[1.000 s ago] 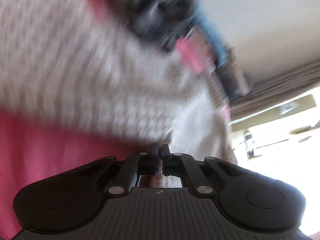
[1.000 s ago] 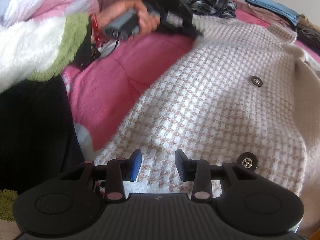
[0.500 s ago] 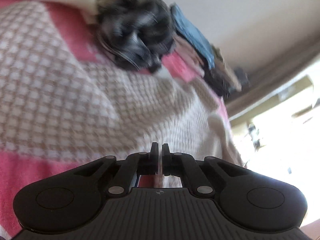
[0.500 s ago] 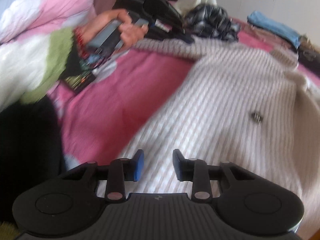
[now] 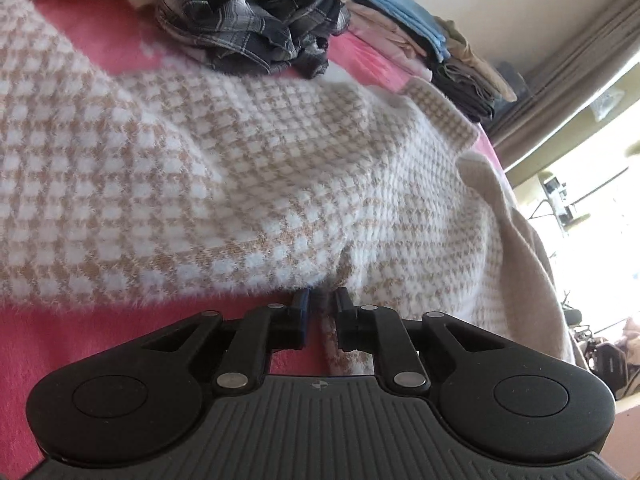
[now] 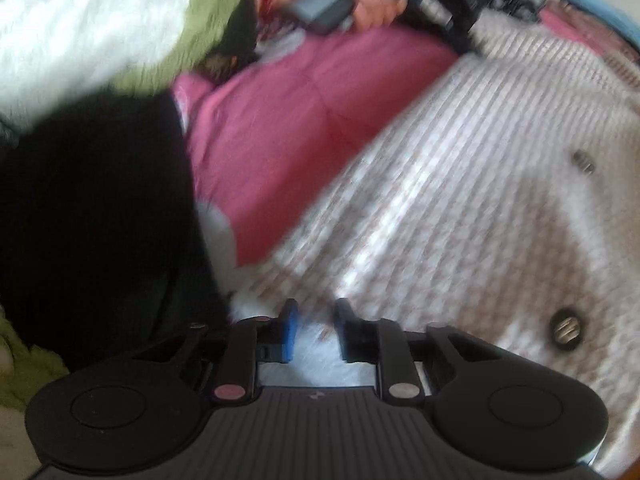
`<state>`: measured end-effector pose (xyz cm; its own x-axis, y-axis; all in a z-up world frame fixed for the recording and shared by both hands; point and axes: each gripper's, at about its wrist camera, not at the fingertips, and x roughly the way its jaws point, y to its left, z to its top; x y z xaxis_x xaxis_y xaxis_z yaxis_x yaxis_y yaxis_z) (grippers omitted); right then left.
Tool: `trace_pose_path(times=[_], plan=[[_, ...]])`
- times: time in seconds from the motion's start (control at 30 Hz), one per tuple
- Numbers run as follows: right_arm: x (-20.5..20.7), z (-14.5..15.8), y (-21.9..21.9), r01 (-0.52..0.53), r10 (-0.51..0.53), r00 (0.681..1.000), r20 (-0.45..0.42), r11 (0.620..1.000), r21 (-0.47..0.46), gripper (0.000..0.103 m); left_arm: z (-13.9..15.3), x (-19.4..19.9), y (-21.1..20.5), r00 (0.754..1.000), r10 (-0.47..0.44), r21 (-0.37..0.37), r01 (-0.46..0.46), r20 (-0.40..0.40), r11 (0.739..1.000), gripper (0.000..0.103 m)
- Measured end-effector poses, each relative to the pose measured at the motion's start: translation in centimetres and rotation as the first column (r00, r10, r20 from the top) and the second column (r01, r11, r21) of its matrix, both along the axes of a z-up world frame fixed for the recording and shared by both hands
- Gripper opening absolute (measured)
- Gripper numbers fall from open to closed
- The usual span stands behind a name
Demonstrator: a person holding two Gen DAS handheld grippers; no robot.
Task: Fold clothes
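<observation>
Houndstooth cardigan (image 5: 280, 168) flat across pink bedspread (image 5: 100, 340), collar toward folded pile (image 5: 452, 56)

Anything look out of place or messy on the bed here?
One thing: the dark plaid garment lies crumpled in a heap on the pink bedcover, beside the neat stack of folded clothes. The houndstooth jacket is spread out, somewhat rumpled.

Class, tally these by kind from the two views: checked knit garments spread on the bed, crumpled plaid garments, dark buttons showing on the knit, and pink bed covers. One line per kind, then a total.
Checked knit garment: 1
Crumpled plaid garment: 1
Dark buttons: 2
Pink bed cover: 1
Total: 5
</observation>
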<state>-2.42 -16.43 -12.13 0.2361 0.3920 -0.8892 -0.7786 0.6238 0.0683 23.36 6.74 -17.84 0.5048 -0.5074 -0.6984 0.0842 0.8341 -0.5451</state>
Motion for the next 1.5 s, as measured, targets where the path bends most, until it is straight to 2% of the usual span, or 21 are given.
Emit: trace_pose_path(times=[0.1, 0.2, 0.27, 0.3, 0.4, 0.6, 0.7, 0.8, 0.87, 0.93, 1.0, 1.03, 1.13, 1.17, 1.2, 1.23, 1.3, 1.37, 1.43, 1.47, 1.5], plan=[[3.4, 1.9, 1.0, 0.061, -0.072, 0.987, 0.143, 0.995, 0.075, 0.016, 0.6, -0.4, -0.4, 0.999, -0.007, 0.060, 0.005, 0.033, 0.998, 0.013], [7.4, 1.7, 3.2, 0.091, -0.116, 0.969, 0.216, 0.989, 0.119, 0.009, 0.5, -0.5, -0.3, 0.999, -0.004, 0.096, -0.001, 0.047, 0.995, 0.013], [8.6, 0.3, 4.5, 0.069, -0.091, 0.975, 0.202, 0.991, 0.113, 0.006, 0.4, -0.3, 0.1, 0.999, 0.004, 0.090, -0.007, 0.042, 0.996, 0.013], [8.6, -0.8, 5.0, 0.047, -0.060, 0.983, 0.175, 0.996, 0.080, 0.003, 0.2, -0.2, 0.4, 0.999, 0.010, 0.076, -0.013, 0.034, 0.997, 0.013], [6.1, -2.9, 4.8, 0.005, -0.008, 0.994, 0.113, 1.000, 0.021, 0.000, -0.2, 0.3, 1.1, 1.000, 0.020, 0.036, -0.020, 0.017, 0.999, 0.013], [1.6, -2.3, 2.7, 0.025, -0.020, 0.997, -0.076, 0.997, 0.072, 0.000, -0.1, 0.5, 1.0, 1.000, 0.021, 0.034, -0.022, 0.011, 0.999, 0.013], [0.9, -1.2, 2.1, 0.015, -0.010, 0.999, -0.051, 0.996, 0.086, 0.000, 0.0, 0.4, 0.9, 1.000, 0.024, 0.040, -0.024, 0.012, 0.999, 0.013], [2.3, -0.8, 1.1, 0.156, -0.157, 0.988, 0.004, 0.982, 0.103, 0.000, 0.1, 0.3, 0.8, 1.000, 0.025, 0.051, -0.026, 0.016, 0.998, 0.013], [3.0, -1.8, 1.0, 0.200, -0.196, 0.980, -0.041, 0.973, 0.112, 0.000, 0.0, 0.4, 0.7, 1.000, 0.024, 0.055, -0.025, 0.018, 0.998, 0.013], [1.1, -2.8, 2.5, 0.095, -0.088, 0.993, -0.083, 0.992, 0.086, 0.000, 0.1, 0.3, 0.9, 1.000, 0.026, 0.053, -0.026, 0.017, 0.998, 0.013], [-0.8, -2.4, 3.7, 0.000, 0.002, 0.999, -0.039, 0.999, 0.051, 0.000, 0.2, 0.2, 1.0, 0.999, 0.029, 0.045, -0.029, 0.013, 0.999, 0.013], [-0.5, -1.6, 3.5, 0.013, -0.010, 0.999, -0.032, 0.998, 0.064, 0.000, 0.2, 0.2, 1.0, 1.000, 0.030, 0.042, -0.030, 0.011, 0.999, 0.013], [1.6, 0.4, 1.7, 0.149, -0.152, 0.988, 0.011, 0.981, 0.126, 0.000, 0.2, 0.3, 0.9, 1.000, 0.028, 0.041, -0.029, 0.010, 0.999, 0.013], [2.1, 0.5, 1.2, 0.183, -0.190, 0.981, 0.049, 0.976, 0.116, 0.000, 0.1, 0.3, 0.9, 1.000, 0.028, 0.041, -0.028, 0.010, 0.999, 0.013], [2.5, 0.1, 0.9, 0.207, -0.213, 0.976, 0.046, 0.973, 0.105, 0.000, 0.1, 0.4, 0.8, 1.000, 0.027, 0.041, -0.027, 0.010, 0.999, 0.013], [2.8, -0.9, 0.8, 0.209, -0.209, 0.978, -0.007, 0.974, 0.093, 0.000, 0.1, 0.4, 0.9, 1.000, 0.027, 0.041, -0.027, 0.010, 0.999, 0.013], [1.1, -2.8, 1.9, 0.101, -0.095, 0.990, -0.099, 0.993, 0.058, 0.000, 0.0, 0.4, 1.0, 1.000, 0.027, 0.035, -0.027, 0.009, 0.999, 0.013], [-1.2, -2.4, 3.2, -0.028, 0.031, 0.995, -0.092, 0.999, 0.040, 0.000, 0.0, 0.4, 1.1, 1.000, 0.028, 0.029, -0.028, 0.005, 0.999, 0.013], [-1.9, -1.2, 3.5, -0.065, 0.068, 0.995, -0.075, 0.997, 0.041, 0.000, 0.0, 0.4, 1.1, 1.000, 0.028, 0.030, -0.029, 0.004, 0.999, 0.013], [-1.8, -0.6, 3.4, -0.061, 0.064, 0.996, -0.063, 0.997, 0.050, 0.000, 0.1, 0.4, 1.1, 1.000, 0.030, 0.031, -0.030, 0.004, 0.999, 0.013], [-0.9, 0.0, 2.9, -0.014, 0.017, 0.999, -0.038, 0.997, 0.072, 0.000, 0.2, 0.3, 1.1, 0.999, 0.032, 0.033, -0.032, 0.004, 0.999, 0.013]])
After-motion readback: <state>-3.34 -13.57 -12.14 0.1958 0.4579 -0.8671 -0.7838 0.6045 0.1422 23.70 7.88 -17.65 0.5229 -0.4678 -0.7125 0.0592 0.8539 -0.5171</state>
